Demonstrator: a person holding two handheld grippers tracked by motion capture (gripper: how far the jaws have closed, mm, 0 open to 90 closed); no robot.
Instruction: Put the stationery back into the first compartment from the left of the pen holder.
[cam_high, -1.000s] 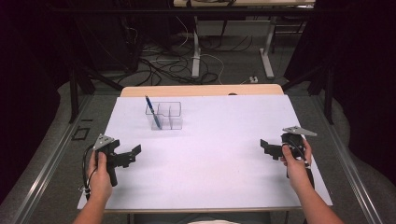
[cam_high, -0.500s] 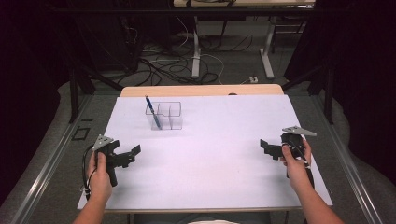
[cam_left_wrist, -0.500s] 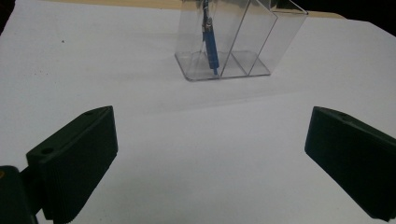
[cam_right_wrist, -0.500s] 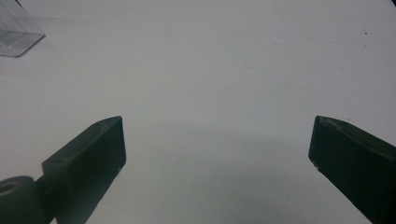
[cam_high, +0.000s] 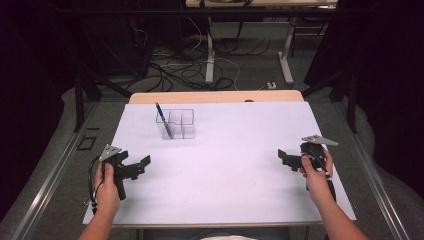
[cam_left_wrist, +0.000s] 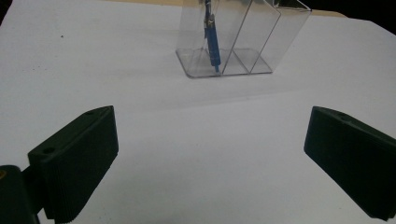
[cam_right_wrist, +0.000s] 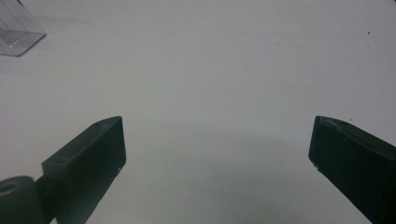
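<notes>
Left gripper (cam_high: 142, 164) sits low at the table's (cam_high: 225, 200) left edge, jaws wide apart, empty. Blue pen (cam_high: 164, 121) leans in the left cell of the clear organizer (cam_high: 176, 123), well ahead of it. I'd approach along the pen's tilt and pinch its upper shaft above the rim. Right gripper (cam_high: 285, 158) far right, spread wide, idle.

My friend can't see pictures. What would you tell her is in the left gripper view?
A clear plastic organizer with compartments stands on a white table, and a blue pen leans inside its left-hand compartment. In front, the left gripper has its two black jaws wide apart, with nothing between them.
</notes>
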